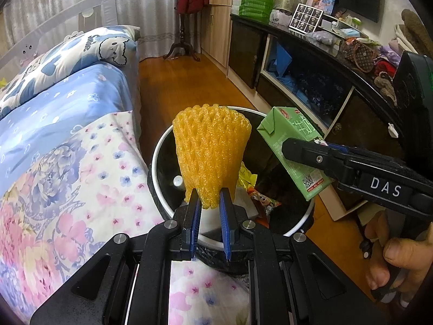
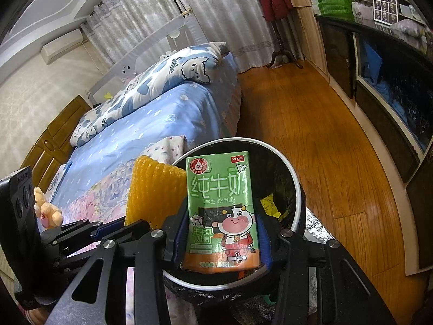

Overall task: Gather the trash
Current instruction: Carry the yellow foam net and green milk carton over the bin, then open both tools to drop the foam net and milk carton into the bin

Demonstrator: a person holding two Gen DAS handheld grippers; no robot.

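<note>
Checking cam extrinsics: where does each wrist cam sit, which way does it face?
Left wrist: on the left gripper, facing forward-down at the trash bin; own blue fingers pinch a yellow foam net; the right gripper and a hand show.
Right wrist: on the right gripper, facing down into the bin; its fingers clamp a green milk carton; the left gripper shows.
Shared: bin, net, carton, bed, wooden floor.

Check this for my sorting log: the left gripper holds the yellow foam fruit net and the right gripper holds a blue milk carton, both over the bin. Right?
Not quite. The milk carton in the right gripper is green, not blue, as the right wrist view shows. The rest stands: the left gripper holds the yellow foam fruit net, both over the bin.
</note>
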